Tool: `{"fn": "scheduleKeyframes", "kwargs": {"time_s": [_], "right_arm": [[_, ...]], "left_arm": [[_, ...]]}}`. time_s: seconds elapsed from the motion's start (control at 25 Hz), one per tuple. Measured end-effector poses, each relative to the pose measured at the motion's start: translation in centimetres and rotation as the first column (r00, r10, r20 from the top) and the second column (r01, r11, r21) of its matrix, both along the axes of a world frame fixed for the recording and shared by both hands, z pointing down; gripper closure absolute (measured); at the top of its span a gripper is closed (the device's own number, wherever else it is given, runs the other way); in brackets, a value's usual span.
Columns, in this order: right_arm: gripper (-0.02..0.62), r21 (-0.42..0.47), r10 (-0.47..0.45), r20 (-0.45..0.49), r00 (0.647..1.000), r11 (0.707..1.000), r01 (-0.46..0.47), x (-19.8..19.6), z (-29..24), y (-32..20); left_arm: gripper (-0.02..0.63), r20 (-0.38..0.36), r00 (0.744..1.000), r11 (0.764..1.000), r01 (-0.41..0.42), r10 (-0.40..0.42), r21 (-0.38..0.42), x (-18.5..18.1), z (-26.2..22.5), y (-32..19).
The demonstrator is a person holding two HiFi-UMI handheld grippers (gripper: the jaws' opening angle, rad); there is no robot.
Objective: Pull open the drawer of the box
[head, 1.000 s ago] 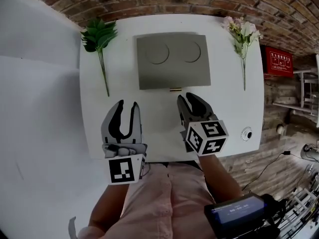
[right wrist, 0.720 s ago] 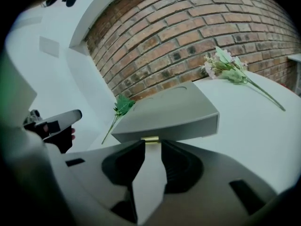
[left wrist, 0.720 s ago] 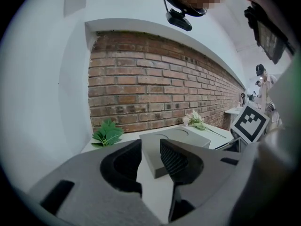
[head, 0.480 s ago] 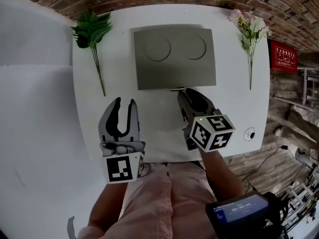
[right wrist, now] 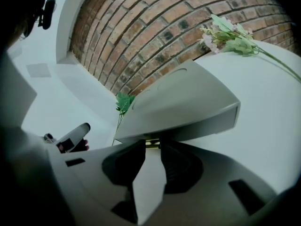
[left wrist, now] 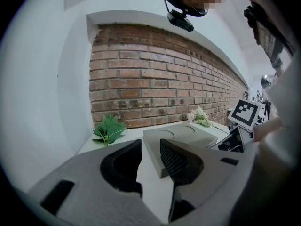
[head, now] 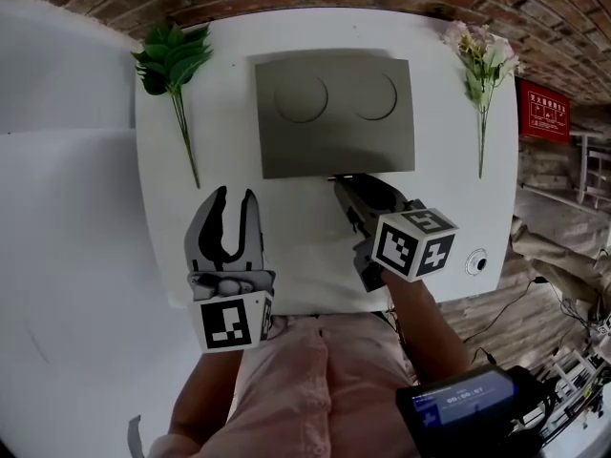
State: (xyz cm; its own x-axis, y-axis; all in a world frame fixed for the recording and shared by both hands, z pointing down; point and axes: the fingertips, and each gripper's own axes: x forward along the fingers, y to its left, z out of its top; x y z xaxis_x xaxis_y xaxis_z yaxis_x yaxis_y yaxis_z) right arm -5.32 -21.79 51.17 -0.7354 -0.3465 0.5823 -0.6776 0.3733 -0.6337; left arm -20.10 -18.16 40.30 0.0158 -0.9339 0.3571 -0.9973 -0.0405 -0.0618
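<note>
A flat grey box (head: 334, 113) with two round hollows in its top lies at the back of the white table (head: 449, 208). A small brass handle (head: 336, 175) sticks out of its front face. My right gripper (head: 346, 181) is open, its tips right at that handle. In the right gripper view the handle (right wrist: 152, 143) sits between the jaw tips of the gripper (right wrist: 152, 147), under the box (right wrist: 183, 102), and I see no firm grip. My left gripper (head: 235, 196) hangs open and empty over the table, front left of the box (left wrist: 181, 138).
A green leaf sprig (head: 172, 60) lies left of the box and a pale flower stem (head: 482, 60) right of it. A small round fitting (head: 474, 260) sits near the table's front right edge. Behind the table is a brick wall (left wrist: 155, 74).
My right gripper has moved forward and a little left, from mid-table up to the box's front at the handle. The left gripper has stayed about where it was.
</note>
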Motion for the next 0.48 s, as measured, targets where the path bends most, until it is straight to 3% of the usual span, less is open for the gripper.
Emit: {"fn": "scheduleKeyframes", "kwargs": {"time_s": [0.48], "right_arm": [[0.525,-0.017,0.004,0.029,1.000,1.000,-0.003,0.29,0.02,0.19]], "left_arm": [[0.477,0.008,1.000,1.000,0.006,-0.006,0.001,0.00,-0.09,0.25]]}}
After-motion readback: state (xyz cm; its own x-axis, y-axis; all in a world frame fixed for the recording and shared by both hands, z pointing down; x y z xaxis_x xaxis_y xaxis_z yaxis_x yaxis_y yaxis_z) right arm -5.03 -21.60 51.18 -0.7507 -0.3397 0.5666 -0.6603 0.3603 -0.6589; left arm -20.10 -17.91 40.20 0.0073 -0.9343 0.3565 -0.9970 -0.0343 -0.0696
